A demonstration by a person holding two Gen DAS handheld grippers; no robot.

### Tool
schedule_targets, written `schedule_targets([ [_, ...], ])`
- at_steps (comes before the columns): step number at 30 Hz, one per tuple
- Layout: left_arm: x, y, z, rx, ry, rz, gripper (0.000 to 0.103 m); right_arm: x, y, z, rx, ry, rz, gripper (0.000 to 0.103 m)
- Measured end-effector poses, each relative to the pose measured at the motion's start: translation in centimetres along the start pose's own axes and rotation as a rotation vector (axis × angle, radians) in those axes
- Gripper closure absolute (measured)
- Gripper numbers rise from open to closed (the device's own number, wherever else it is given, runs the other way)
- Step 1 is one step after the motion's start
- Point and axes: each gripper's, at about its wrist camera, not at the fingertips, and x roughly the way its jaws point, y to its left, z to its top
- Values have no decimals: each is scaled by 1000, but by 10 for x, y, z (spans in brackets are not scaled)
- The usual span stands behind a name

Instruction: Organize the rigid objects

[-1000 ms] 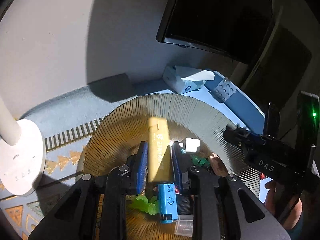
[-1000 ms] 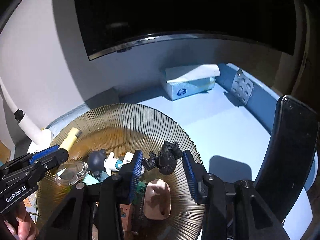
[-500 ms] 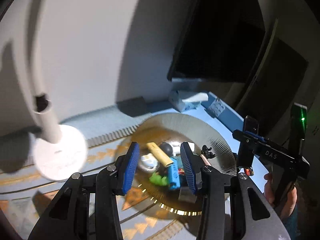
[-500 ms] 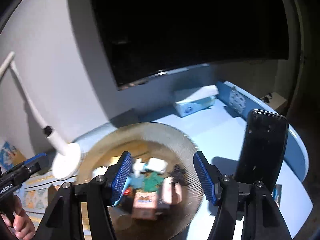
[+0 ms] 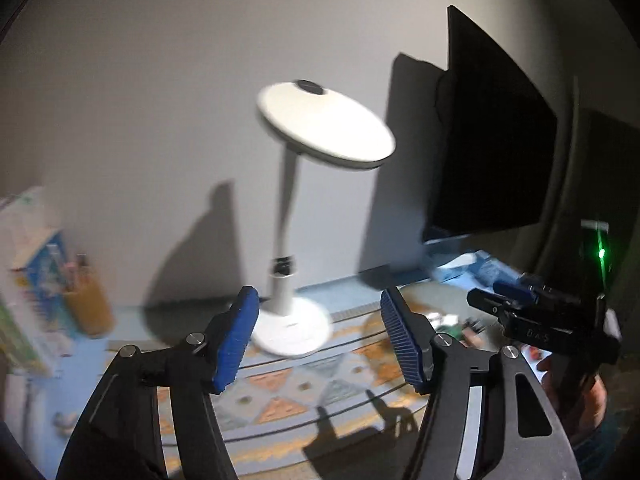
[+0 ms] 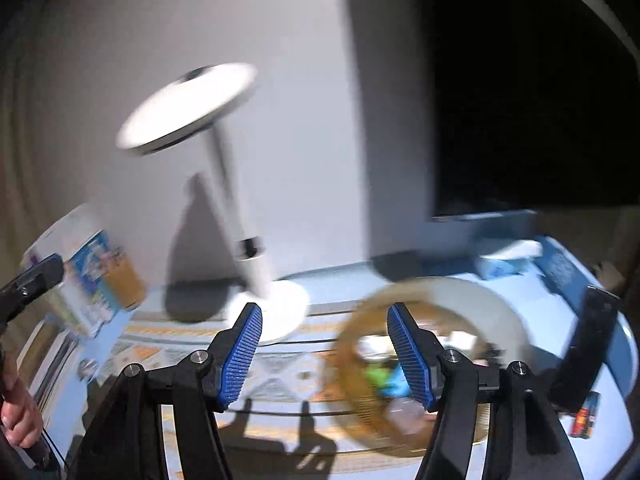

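Note:
A ribbed amber glass plate [image 6: 492, 300] holds several small rigid objects, blurred, among them green and blue pieces [image 6: 384, 378]. In the left wrist view the plate's contents [image 5: 452, 322] show small at the right. My left gripper [image 5: 318, 338] is open and empty, raised well back from the plate. My right gripper [image 6: 324, 354] is open and empty too, high above the table with the plate behind its right finger. The right gripper also shows in the left wrist view [image 5: 548, 320].
A white desk lamp [image 5: 288, 320] stands on a patterned mat [image 5: 300, 384]. A dark monitor [image 5: 492, 140] is at the back right. A tissue box [image 6: 504, 258], an upright black phone [image 6: 580, 344] and boxes with a pen cup [image 5: 86, 304] at left.
Both grippers have let go, opened wide and pulled up and back from the plate. The yellow stick that the left one held lies on the plate. Both views swung left toward the lamp.

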Motion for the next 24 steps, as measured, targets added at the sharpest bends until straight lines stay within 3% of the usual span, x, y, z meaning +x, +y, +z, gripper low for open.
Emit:
schedule_targets([
  [2,-4,8,-20,8,-4,76,25,7,30,-14,-39,-8,15,26],
  [4,-3,18,-49,-1,0,146,23,21,56,-34,-55,-6,17,20],
  [7,18,27,-88,-29,17,215,23,47,86,-71,-81,-25,-1,20],
  [11,61,46,-128,-113,91,249,24,84,117,-111,-153,-29,-67,21],
  [17,83,65,-156,-184,82,282,24,108,113,-132,-151,12,-97,21],
  [21,83,62,-161,-119,65,345,22,117,102,-136,-112,44,-94,21],
  [24,83,58,-161,-110,83,329,19,122,99,-139,-92,81,-81,21],
])
